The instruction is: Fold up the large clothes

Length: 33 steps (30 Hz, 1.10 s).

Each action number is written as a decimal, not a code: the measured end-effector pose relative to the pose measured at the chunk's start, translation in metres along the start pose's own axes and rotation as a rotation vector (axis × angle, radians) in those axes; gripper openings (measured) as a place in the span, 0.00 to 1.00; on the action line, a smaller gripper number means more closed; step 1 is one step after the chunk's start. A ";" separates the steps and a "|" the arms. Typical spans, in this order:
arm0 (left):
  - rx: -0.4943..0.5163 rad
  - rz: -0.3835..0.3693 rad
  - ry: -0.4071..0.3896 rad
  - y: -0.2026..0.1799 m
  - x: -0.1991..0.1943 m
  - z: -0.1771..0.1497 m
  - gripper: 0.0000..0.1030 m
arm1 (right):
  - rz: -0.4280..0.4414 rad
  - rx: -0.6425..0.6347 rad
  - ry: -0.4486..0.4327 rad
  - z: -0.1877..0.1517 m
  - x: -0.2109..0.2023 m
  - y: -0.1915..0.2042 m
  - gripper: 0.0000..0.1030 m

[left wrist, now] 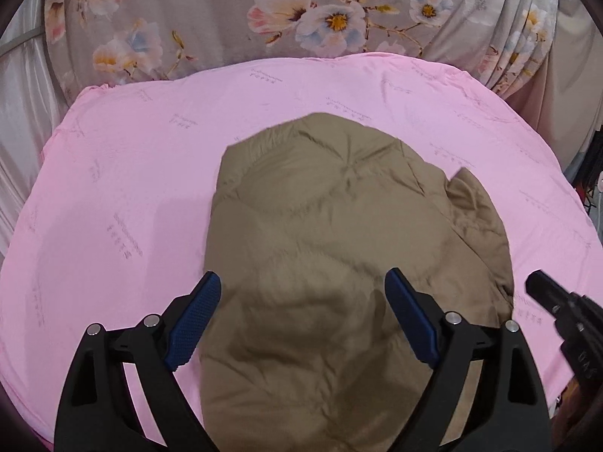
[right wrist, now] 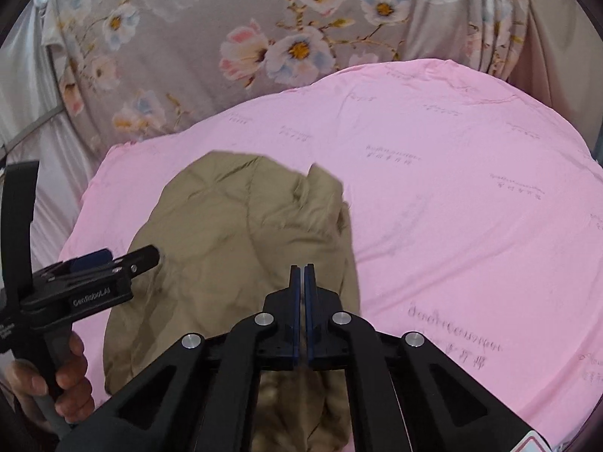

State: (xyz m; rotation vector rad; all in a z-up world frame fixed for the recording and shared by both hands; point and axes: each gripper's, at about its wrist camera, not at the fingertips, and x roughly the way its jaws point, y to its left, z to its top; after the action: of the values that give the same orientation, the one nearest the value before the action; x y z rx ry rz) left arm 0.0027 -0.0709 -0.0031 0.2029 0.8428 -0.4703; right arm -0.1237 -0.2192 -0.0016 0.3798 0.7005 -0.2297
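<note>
We note the tan padded garment [left wrist: 339, 233] lying folded on the pink sheet [left wrist: 113, 188] of the bed, long axis running away from us. Left gripper [left wrist: 303, 320] hovers above its near end, fingers wide apart, empty. Right gripper [right wrist: 303, 275] fingers closed on nothing, over its right edge; clear sheet to the right.

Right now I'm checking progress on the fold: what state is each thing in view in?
Tan padded garment: folded into a compact bundle, lying on the sheet, not gripped.
Pink sheet: spread over the bed, lightly creased.
Left gripper: fingers wide open above the garment, empty.
Right gripper: fingers shut, nothing between them.
Floral fabric: draped behind the bed.
</note>
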 end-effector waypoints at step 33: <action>0.070 0.095 -0.015 -0.016 0.017 -0.048 0.78 | -0.010 -0.003 0.095 -0.056 0.042 0.003 0.00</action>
State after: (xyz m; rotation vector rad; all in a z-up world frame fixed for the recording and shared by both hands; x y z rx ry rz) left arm -0.0274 -0.0737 -0.0477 0.3019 0.7994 -0.4120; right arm -0.1240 -0.1970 -0.0686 0.3860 0.7960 -0.2214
